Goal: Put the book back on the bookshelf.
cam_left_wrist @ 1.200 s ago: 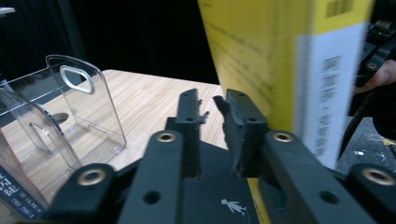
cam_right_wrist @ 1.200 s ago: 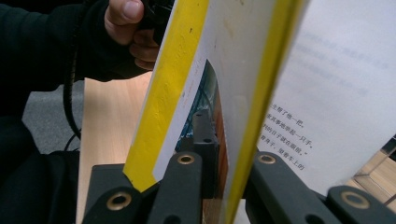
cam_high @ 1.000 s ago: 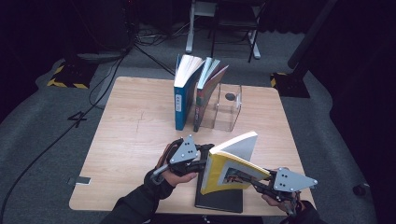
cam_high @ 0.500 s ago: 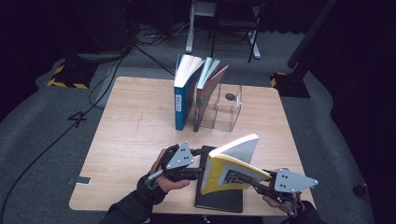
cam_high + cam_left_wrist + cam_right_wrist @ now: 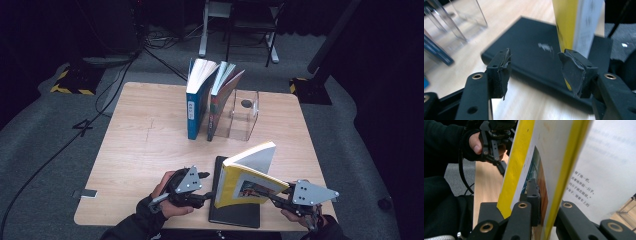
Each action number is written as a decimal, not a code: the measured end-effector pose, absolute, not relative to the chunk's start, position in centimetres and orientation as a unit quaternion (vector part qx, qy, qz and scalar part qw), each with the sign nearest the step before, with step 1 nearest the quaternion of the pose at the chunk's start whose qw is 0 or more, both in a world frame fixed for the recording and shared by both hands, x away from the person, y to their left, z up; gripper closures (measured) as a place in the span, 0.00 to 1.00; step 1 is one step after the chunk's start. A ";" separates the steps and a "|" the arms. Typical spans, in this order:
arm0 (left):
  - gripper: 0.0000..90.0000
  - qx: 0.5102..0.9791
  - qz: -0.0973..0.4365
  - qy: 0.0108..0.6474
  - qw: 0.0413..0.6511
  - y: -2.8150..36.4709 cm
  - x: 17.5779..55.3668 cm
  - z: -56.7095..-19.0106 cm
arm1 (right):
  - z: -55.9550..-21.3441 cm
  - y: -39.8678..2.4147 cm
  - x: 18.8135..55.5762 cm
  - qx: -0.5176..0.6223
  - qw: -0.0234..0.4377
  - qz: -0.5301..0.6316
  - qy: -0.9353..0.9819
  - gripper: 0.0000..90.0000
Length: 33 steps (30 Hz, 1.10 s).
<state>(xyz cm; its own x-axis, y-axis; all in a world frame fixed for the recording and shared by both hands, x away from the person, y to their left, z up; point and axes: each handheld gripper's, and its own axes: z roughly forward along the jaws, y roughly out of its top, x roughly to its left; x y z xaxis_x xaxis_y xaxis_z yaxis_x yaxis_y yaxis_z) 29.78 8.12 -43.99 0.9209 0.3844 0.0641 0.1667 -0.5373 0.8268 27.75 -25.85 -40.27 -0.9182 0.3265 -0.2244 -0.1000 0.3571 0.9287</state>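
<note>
A yellow-covered book (image 5: 247,182) stands tilted on its lower edge over a flat black book (image 5: 235,212) near the table's front edge. My right gripper (image 5: 269,194) comes in from the right and is shut on the yellow book's cover (image 5: 524,157), one jaw on each side of it (image 5: 544,195). My left gripper (image 5: 205,187) sits low at the black book's left edge. Its jaws have just been opening, and in the left gripper view (image 5: 535,65) they stand apart with nothing between the pads. The black book (image 5: 531,52) lies just beyond them, and the yellow book (image 5: 567,22) rises behind it.
At the back of the wooden table (image 5: 140,140) a blue book (image 5: 197,97) and a second book (image 5: 222,95) stand upright against a clear acrylic holder (image 5: 245,115). Cables and chair legs lie on the dark floor beyond.
My left gripper has drawn away from the yellow book's left edge and sunk toward the tabletop, with its jaws wider apart. The right gripper and the yellow book have stayed put.
</note>
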 end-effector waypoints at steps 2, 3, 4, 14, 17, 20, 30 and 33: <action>0.42 0.871 0.106 0.158 0.453 8.3 29.6 -44.4 | -40.3 -25.8 27.8 0.069 0.189 0.563 0.802 0.95; 0.41 0.872 0.102 0.157 0.453 8.3 29.5 -44.5 | -40.3 -25.8 27.7 0.069 0.189 0.563 0.802 0.95; 0.39 0.871 0.096 0.153 0.457 8.4 29.4 -44.6 | -40.3 -25.8 27.7 0.069 0.190 0.562 0.802 0.95; 0.32 0.841 0.069 0.149 0.516 6.3 29.0 -43.5 | -40.3 -25.8 27.6 0.062 0.189 0.563 0.802 0.96; 0.32 0.833 0.074 0.145 0.529 5.4 29.3 -42.8 | -40.3 -25.8 27.6 0.058 0.188 0.563 0.803 0.96; 0.32 0.822 0.079 0.143 0.546 4.7 29.7 -41.8 | -40.3 -25.8 27.6 0.054 0.189 0.562 0.803 0.96; 0.43 0.793 0.071 0.109 0.595 3.3 30.3 -39.5 | -40.3 -25.8 27.6 0.054 0.192 0.561 0.804 0.96; 0.43 0.790 0.077 0.106 0.600 3.1 30.4 -38.7 | -40.3 -25.8 27.6 0.055 0.193 0.560 0.804 0.96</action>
